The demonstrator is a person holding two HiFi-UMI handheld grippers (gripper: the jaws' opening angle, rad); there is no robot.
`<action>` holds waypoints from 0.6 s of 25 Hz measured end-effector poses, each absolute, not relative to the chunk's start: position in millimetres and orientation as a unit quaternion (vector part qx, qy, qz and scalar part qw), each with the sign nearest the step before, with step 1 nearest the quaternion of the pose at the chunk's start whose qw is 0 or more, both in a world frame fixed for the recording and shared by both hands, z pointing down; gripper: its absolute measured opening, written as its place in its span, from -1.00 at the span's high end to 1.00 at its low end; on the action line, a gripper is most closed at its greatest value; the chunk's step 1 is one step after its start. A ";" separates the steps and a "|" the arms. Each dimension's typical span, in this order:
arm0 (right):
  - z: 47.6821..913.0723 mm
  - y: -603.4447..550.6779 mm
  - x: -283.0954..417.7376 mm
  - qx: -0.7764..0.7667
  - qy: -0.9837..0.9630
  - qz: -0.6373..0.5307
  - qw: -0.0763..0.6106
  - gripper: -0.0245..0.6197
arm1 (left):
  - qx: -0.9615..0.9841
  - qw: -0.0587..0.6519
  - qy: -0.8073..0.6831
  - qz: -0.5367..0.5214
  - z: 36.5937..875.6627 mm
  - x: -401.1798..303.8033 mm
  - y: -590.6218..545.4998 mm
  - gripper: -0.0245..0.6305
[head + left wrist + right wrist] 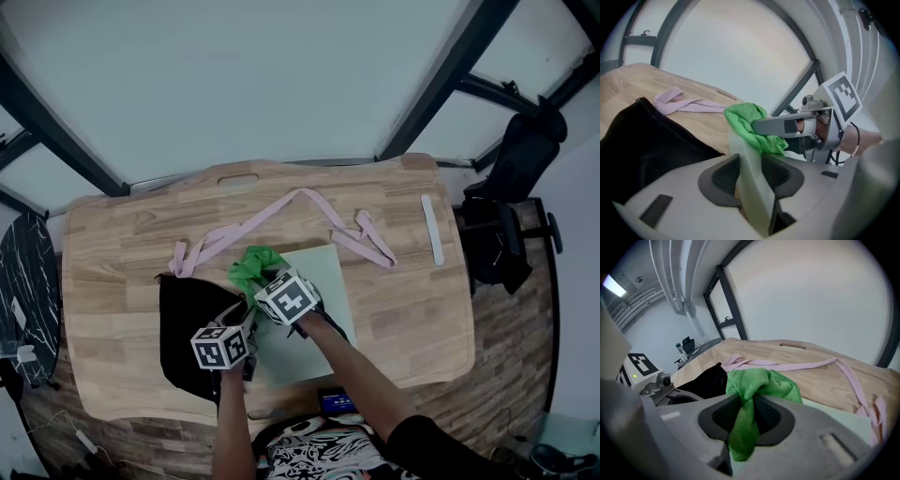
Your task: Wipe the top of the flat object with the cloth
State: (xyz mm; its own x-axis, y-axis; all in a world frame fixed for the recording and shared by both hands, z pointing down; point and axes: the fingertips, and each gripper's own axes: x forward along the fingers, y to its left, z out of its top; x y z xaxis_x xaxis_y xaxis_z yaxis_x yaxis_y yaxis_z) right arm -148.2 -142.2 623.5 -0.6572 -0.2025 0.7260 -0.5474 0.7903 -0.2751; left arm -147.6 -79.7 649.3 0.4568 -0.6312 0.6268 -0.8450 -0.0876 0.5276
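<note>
Our left gripper (750, 180) pinches an edge of the pale green flat sheet (323, 272), and our right gripper (747, 416) clamps the bright green cloth (759, 383) at the sheet's far left corner. Our grippers hide part of the sheet, which lies on the light wooden table (412, 300) before a pale, dark-framed wall (281, 84).

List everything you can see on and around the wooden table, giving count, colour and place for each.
table: 1, light wood, middle of the head view
flat sheet: 1, pale green, table's near middle
cloth: 1, green, at the sheet's far left corner
strap: 1, pink, across the table's far half
fabric: 1, black, left of the sheet
strip: 1, white, near the table's right edge
chair: 1, black, beyond the table's right end
left gripper: 1, grey, shut on the sheet's edge
right gripper: 1, grey, shut on the cloth
</note>
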 end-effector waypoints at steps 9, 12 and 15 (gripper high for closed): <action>624.6 -134.1 -143.7 0.210 -0.878 0.249 0.351 0.67 | 0.730 0.445 -0.505 0.121 649.8 -148.0 -81.1 0.49; 625.0 -131.3 -141.1 0.212 -0.877 0.252 0.351 0.67 | 0.730 0.444 -0.505 0.120 650.5 -148.2 -81.4 0.49; 625.5 -127.5 -138.4 0.214 -0.875 0.253 0.352 0.67 | 0.730 0.445 -0.506 0.119 650.7 -148.7 -80.8 0.49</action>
State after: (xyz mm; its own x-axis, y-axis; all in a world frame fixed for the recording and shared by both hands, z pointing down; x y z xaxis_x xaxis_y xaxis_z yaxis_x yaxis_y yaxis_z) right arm -138.4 -127.5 625.5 -0.6605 -0.1952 0.7250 -0.5524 0.7803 -0.2932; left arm -148.7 -80.8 650.7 0.4604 -0.6323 0.6232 -0.8435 -0.0927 0.5291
